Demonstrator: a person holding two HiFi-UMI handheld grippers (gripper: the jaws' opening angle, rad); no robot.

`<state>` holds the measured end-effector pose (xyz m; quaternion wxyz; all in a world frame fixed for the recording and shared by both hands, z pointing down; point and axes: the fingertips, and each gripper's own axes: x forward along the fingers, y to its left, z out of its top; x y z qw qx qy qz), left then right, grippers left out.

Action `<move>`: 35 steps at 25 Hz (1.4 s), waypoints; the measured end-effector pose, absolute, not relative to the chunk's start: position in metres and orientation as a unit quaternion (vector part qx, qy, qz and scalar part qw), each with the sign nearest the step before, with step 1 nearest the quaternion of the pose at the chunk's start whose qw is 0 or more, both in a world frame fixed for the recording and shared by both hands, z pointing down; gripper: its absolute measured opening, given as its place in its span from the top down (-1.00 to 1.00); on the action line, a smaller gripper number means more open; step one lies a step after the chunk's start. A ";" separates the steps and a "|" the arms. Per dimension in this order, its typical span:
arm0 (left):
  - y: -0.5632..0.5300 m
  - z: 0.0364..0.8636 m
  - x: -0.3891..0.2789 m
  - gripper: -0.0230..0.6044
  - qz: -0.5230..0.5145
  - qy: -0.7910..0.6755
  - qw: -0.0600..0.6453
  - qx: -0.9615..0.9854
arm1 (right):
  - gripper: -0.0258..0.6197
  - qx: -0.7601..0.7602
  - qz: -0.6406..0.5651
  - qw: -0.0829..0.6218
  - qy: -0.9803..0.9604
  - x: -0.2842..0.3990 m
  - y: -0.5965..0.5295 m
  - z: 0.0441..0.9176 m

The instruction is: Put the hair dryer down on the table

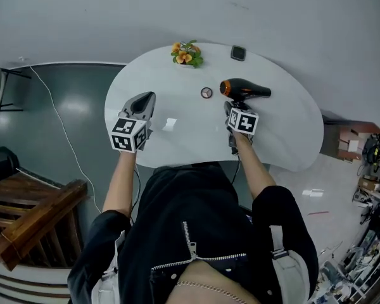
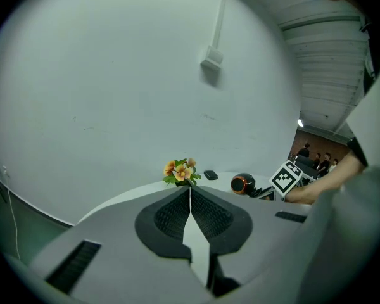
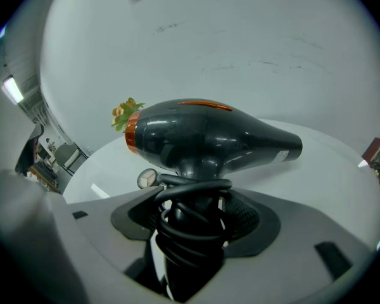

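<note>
1. Your right gripper (image 1: 232, 109) (image 3: 199, 202) is clamped on the handle of the black plastic hair dryer with an orange ring at one end (image 1: 244, 90) (image 3: 209, 135). Its jaws are parted only as far as the handle's width and press it from both sides.
2. A black cord (image 3: 191, 223) is coiled round that handle, and the coils sit between the jaws as well.
3. The dryer's body lies crosswise beyond the jaw tips, with the orange-ringed end to the left and the tapered end to the right.
4. The dryer is over the far right part of the white oval table (image 1: 177, 141) (image 3: 342, 170). You cannot tell from these views whether it touches the tabletop.
5. Your left gripper (image 1: 145, 100) (image 2: 190, 198) is over the left part of the table, well apart from the dryer. Its jaws are closed together, tips meeting, with nothing between them.
6. A small round disc (image 1: 206, 93) (image 3: 147, 178) lies on the table just to the left of the dryer's orange end.
7. A small bunch of orange flowers with green leaves (image 1: 187, 54) (image 2: 181, 171) (image 3: 123, 114) stands at the table's far edge.
8. A small dark square object (image 1: 238, 52) (image 2: 210, 175) lies to the right of the flowers, beyond the dryer.
</note>
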<state>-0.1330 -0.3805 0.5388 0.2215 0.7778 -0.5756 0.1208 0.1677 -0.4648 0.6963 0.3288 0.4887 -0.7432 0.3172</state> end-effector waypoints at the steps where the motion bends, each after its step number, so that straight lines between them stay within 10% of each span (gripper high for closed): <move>1: -0.381 0.541 -0.134 0.86 0.121 -0.578 0.224 0.775 | 0.03 0.489 0.316 0.336 -0.740 0.169 -0.466 0.701; 35: -0.370 0.561 -0.127 0.86 0.121 -0.577 0.248 0.769 | 0.01 0.505 0.293 0.353 -0.731 0.179 -0.452 0.754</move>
